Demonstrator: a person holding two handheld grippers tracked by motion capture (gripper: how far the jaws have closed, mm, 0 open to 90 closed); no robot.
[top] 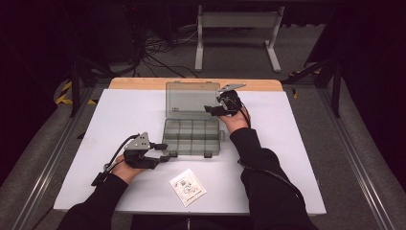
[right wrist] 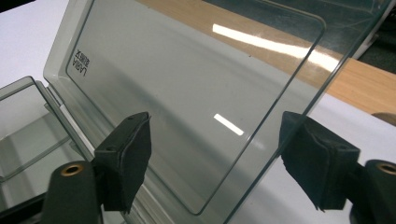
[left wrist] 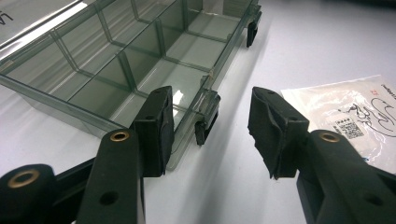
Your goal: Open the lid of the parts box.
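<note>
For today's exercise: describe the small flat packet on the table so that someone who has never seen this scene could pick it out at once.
Start at the white table and find the clear compartment box with its lid up in the middle. Come toward the near edge from the box: the packet lies flat there, alone, between the person's two forearms. It is the one thin white square, lying askew, with dark print on its face.
</note>
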